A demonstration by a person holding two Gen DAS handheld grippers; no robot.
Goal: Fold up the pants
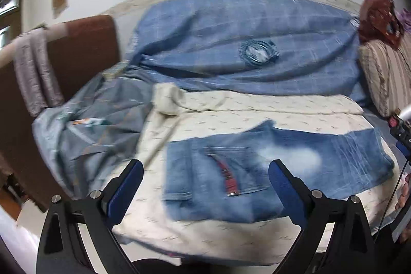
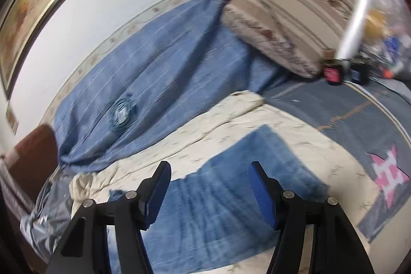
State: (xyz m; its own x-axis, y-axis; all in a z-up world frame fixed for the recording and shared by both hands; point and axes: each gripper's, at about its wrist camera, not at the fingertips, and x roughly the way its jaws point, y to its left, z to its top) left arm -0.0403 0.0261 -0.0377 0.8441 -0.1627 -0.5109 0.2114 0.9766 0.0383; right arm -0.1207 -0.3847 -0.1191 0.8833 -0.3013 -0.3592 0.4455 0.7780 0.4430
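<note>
Your jeans (image 1: 257, 171) lie folded flat on the cream sheet (image 1: 257, 109), with bare sheet along their far edge and near edge. Beyond the jeans a blue blanket (image 1: 244, 43) is bunched against the wall; a striped pillow (image 2: 282, 25) sits to their right. Your left gripper (image 1: 205, 186) hovers over the jeans, jaws wide, empty. Your right gripper (image 2: 209, 189) hangs above their right end, jaws apart, holding nothing.

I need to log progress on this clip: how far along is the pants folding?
Done: the jeans lie on the cream sheet as a compact rectangle, apparently already folded over. In hand: nothing; the left gripper and right gripper both hover open above the denim, gripping no cloth. Left: probably another fold to shorten the bundle, though motion blur hides how many layers there are.
</note>
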